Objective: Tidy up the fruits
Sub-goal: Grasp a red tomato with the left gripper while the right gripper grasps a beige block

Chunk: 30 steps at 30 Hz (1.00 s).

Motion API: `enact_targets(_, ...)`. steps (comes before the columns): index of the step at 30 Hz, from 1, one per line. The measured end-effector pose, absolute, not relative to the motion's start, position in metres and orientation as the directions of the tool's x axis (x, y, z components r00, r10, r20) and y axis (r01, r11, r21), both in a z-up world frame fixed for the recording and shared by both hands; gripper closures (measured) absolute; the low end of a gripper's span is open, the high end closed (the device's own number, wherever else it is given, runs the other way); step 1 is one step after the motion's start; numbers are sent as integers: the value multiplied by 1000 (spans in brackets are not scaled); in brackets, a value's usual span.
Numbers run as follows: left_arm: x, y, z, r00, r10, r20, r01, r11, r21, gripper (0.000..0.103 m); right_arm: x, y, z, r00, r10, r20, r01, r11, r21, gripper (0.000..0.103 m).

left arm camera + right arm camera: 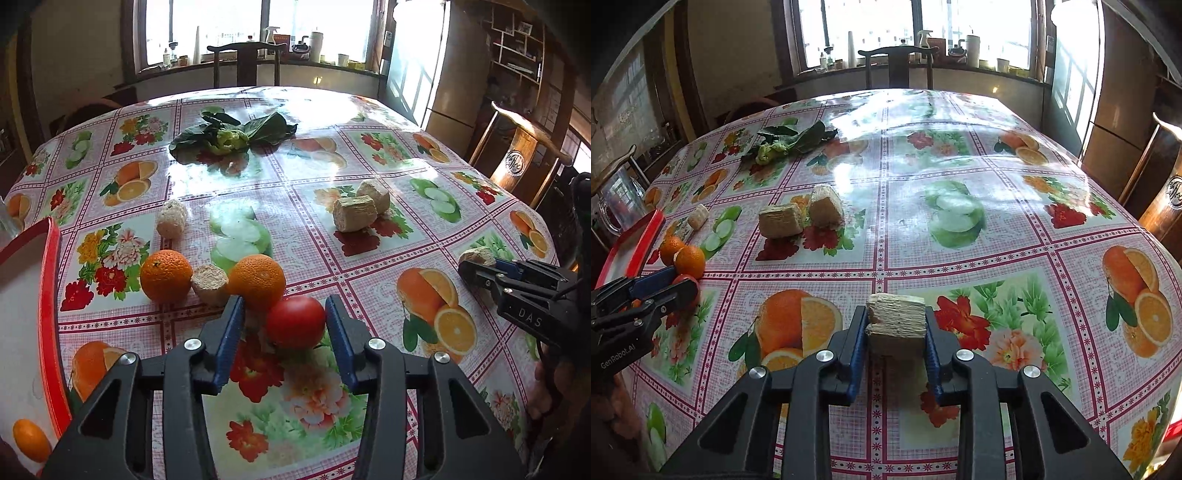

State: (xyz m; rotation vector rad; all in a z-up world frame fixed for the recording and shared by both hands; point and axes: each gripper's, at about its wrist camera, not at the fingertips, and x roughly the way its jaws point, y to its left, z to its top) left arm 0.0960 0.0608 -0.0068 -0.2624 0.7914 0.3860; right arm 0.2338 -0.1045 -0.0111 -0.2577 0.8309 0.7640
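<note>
In the left wrist view a red tomato (295,322) lies on the tablecloth between the blue pads of my left gripper (286,301). The right pad touches it and the left pad stands a little off it, so the gripper is open. Just beyond are two oranges (166,275) (256,280) with a beige chunk (208,282) between them. My right gripper (895,314) is shut on a beige fibrous block (895,319), with both pads against its sides. The same gripper (476,273) shows at the right edge of the left wrist view.
A red-rimmed white tray (51,277) at the left holds a small orange fruit (31,439). Two beige blocks (354,214), a round beige piece (170,218) and leafy greens (229,134) lie further back. A glass jug (620,203) and wooden chairs (517,155) stand around the table.
</note>
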Motion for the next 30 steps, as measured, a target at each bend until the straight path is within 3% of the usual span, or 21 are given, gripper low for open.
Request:
enact_targets(2, 92, 62, -7, 648, 201, -735, -416, 901, -121, 65, 227, -107, -9, 416, 534, -736, -709, 697, 105, 75)
enact_targets(3, 90, 62, -7, 655, 171, -736, -400, 905, -145, 72, 222, -107, -9, 410, 543, -733, -714, 691, 113, 75)
enact_targets(30, 2, 65, 22, 733, 144, -665, -396, 885, -245, 73, 142, -82, 25, 281, 675, -683, -814, 544, 202, 75)
